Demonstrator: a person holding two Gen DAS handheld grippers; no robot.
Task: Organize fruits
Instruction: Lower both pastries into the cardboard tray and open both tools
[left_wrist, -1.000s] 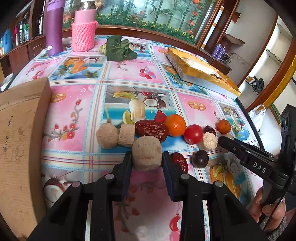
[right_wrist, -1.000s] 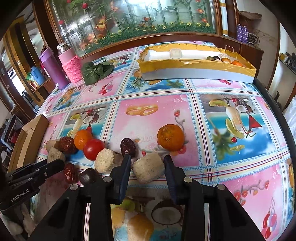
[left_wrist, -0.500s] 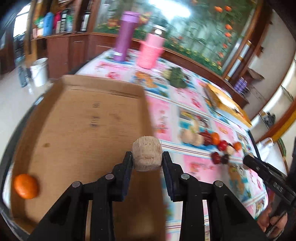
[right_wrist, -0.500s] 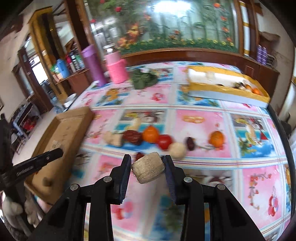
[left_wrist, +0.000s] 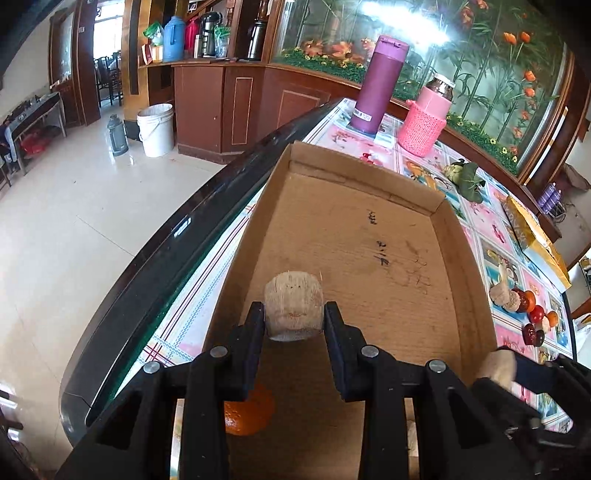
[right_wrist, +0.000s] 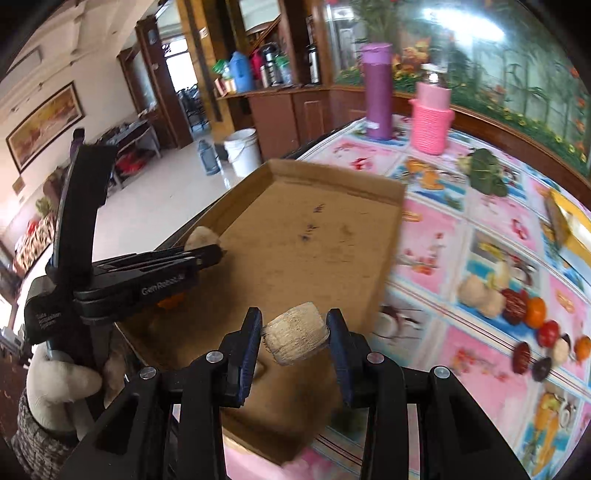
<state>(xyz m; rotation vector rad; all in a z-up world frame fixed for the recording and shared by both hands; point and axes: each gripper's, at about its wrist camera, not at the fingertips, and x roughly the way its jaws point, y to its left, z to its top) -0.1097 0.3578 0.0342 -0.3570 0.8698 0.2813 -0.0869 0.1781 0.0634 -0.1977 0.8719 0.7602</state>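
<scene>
Tan, fibrous, drum-shaped fruit chunk — flat-ended, pale, rough-skinned.

Beige fruit chunks above cardboard tray

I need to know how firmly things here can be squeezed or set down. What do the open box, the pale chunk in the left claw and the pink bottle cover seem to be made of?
Box: plain brown cardboard, matte, with folded flaps and scuffs. Chunk: pale and fibrous, with a rough streaky cut face; possibly peeled sugarcane, unsure. Bottle cover: knitted or crocheted yarn, judging by its ribbed, soft texture.
</scene>
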